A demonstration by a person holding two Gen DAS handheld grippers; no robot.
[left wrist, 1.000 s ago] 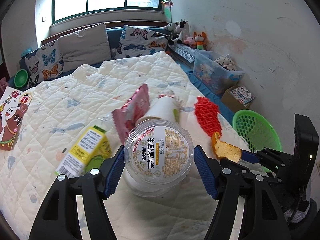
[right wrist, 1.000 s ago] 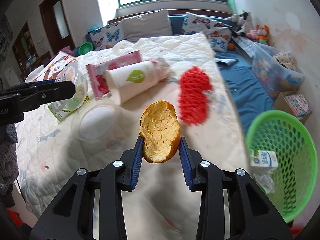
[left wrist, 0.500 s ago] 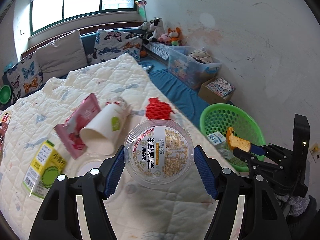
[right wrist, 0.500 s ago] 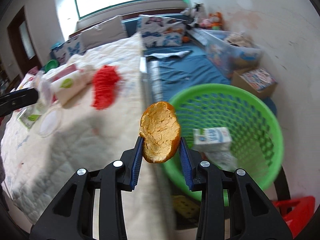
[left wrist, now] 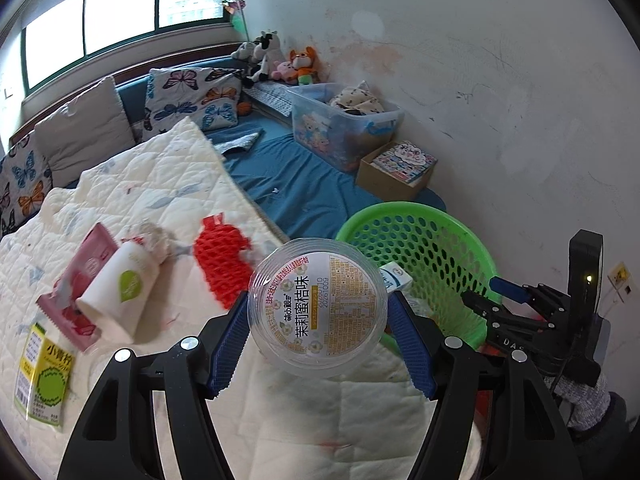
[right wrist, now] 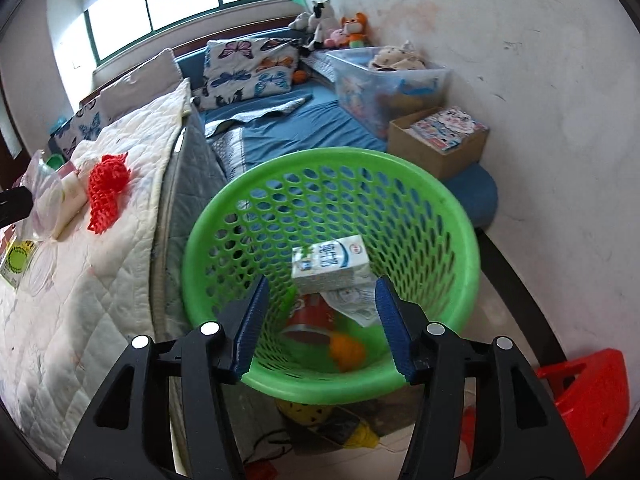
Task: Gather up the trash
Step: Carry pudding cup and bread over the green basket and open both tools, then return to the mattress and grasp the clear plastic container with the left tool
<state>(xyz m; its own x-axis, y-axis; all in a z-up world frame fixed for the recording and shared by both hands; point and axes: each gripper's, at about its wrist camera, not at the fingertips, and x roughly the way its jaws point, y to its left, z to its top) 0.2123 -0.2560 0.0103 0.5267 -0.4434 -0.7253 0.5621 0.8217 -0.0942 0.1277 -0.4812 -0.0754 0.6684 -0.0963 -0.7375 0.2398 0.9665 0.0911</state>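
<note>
Trash is being moved from the bed into the round green perforated plastic basket [right wrist: 452,216], which stands on the floor just beside the bed's edge. Inside the basket lie a small white milk carton [right wrist: 330,262], crumpled paper and an orange piece of bread [right wrist: 347,350], blurred near the bottom.

The right gripper [right wrist: 320,322] hangs over the near rim of the basket, tilted steeply downward. Its jaws have just been opening and now stand apart with nothing between them.

The left gripper [left wrist: 318,330] is short of the basket, over the quilted cream bedspread [left wrist: 168,184], also angled downward. Its jaws are clamped on a clear round plastic cup with a printed label [left wrist: 318,308], held bottom toward the camera.

To do the step well, carry the cup fully past the basket rim before releasing, keep the grip level so the cup cannot slip, and clear the right gripper aside first to avoid contact. A red foam net [left wrist: 222,262] and a white paper cup [left wrist: 118,292] remain on the bedspread, well apart from the basket.
</note>
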